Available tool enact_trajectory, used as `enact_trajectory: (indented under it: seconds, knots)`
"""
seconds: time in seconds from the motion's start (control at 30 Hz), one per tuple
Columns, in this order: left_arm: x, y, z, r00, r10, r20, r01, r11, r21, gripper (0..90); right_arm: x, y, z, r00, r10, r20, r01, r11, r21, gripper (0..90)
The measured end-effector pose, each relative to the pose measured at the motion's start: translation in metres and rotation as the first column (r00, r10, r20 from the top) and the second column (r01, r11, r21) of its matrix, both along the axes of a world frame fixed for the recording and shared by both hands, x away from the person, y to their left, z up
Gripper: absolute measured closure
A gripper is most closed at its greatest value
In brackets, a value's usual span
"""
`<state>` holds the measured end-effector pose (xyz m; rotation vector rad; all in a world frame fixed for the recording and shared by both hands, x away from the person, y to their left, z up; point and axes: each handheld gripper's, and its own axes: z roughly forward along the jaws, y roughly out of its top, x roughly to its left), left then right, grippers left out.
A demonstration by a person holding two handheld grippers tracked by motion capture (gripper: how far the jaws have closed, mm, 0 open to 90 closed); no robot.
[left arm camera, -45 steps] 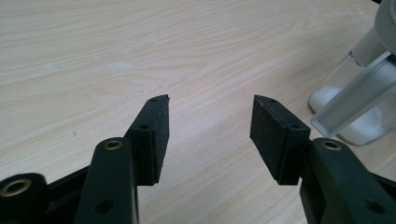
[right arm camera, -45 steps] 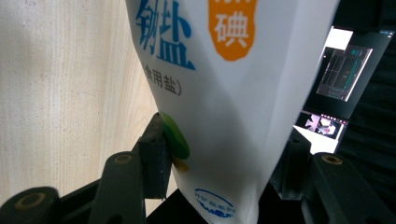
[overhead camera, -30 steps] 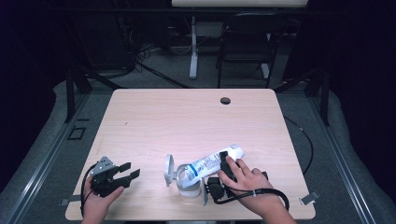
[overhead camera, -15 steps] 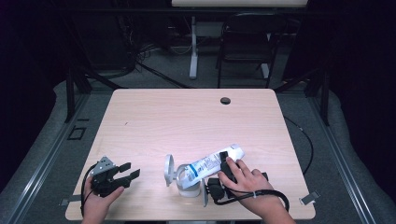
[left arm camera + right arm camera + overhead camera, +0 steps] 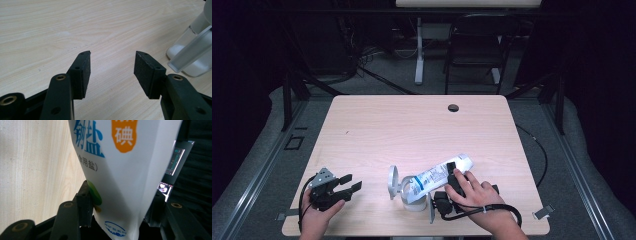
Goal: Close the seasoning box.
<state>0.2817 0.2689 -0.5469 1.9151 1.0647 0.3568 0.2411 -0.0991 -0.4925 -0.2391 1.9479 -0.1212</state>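
The right gripper point(image 5: 452, 186) is pinching a white salt bag point(image 5: 439, 175), tipping it over what looks like a clear jar point(image 5: 414, 200). The left gripper point(image 5: 346, 183) is resting spread apart on the table point(image 5: 412, 125).

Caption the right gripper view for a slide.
Right tongs clamp a white salt bag above the wooden table.

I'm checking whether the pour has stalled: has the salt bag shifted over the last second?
No. The salt bag lies at the same tilt over the jar, equally far from the table's hole.
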Motion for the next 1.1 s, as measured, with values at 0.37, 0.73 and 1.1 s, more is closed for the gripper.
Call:
enact_trajectory:
  seconds: [0.37,0.73,1.1]
  knots:
    - [-0.0001,0.0001,0.0005,1.0000,-0.002,0.003,0.002,1.0000,0.002,47.9,-0.0022,0.0002,-0.0023,0.9999,-0.001,0.017,0.001,1.000,-0.012,53.1]
    - [-0.0002,0.0001,0.0003,1.0000,0.000,0.001,0.000,1.0000,0.002,47.9,-0.0025,-0.0003,-0.0033,0.9996,0.008,0.028,-0.008,1.000,-0.013,54.0]
    - [-0.0002,0.0001,0.0001,1.0000,-0.002,0.001,0.002,1.0000,0.004,47.9,-0.0037,0.0000,-0.0044,0.9987,0.018,0.049,-0.017,0.999,-0.028,55.4]
